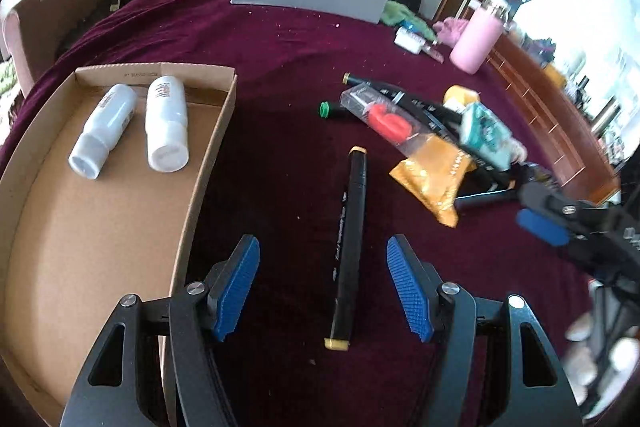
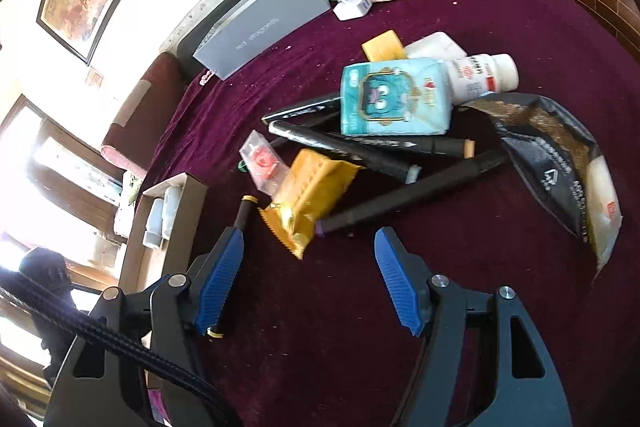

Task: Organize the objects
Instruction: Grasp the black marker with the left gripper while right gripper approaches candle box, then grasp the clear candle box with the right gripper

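Far left, the shallow brown cardboard tray (image 1: 120, 195) holds two white plastic bottles (image 1: 167, 123) lying side by side on the maroon velvet cloth (image 1: 280, 39). Next over, the left gripper (image 1: 323, 287) hovers with jaws wide apart, gripping nothing; a black marker with yellow end caps (image 1: 349, 251) lies loose on the cloth between them. Further right, the jumbled pile: a yellow foil snack packet (image 2: 308, 195), a light-blue tissue pack (image 2: 394, 99), black markers. The right gripper (image 2: 308, 279) stands open and empty just before that packet.
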Demonstrator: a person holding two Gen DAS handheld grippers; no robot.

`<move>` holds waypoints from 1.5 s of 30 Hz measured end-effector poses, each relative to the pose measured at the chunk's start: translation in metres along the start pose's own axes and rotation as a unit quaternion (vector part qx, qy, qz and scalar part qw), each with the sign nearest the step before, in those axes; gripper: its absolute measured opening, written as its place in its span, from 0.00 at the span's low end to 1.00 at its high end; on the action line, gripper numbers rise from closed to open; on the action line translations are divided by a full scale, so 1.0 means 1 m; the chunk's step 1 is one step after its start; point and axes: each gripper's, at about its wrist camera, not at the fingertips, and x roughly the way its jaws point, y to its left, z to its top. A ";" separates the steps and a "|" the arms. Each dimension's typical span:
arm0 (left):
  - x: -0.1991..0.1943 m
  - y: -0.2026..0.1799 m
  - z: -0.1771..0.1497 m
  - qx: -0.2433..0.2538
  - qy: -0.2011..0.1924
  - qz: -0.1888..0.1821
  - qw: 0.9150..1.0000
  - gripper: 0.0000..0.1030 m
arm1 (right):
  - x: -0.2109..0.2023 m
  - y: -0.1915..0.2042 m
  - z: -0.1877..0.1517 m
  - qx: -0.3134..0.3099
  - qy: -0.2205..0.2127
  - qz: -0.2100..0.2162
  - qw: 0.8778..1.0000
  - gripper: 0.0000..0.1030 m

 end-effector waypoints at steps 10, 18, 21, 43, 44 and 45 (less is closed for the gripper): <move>0.038 -0.032 -0.002 0.078 0.007 0.075 0.994 0.57 | -0.007 -0.022 0.002 0.012 -0.004 0.001 1.000 0.66; 0.031 -0.037 -0.006 0.098 0.000 0.022 0.995 0.11 | -0.003 -0.020 0.005 0.004 0.004 -0.002 1.000 0.66; 0.022 -0.027 -0.006 0.072 0.003 -0.008 0.997 0.11 | 0.001 -0.016 0.006 -0.001 0.010 -0.001 1.000 0.67; -0.028 0.006 -0.017 0.017 -0.028 -0.064 0.997 0.11 | 0.111 0.113 0.039 -0.253 0.059 -0.154 0.953 0.66; -0.028 0.007 -0.017 0.015 -0.027 -0.065 0.997 0.11 | 0.116 0.113 0.040 -0.254 0.064 -0.158 0.952 0.65; -0.028 0.008 -0.018 0.014 -0.027 -0.066 0.997 0.11 | 0.120 0.114 0.041 -0.254 0.069 -0.160 0.951 0.61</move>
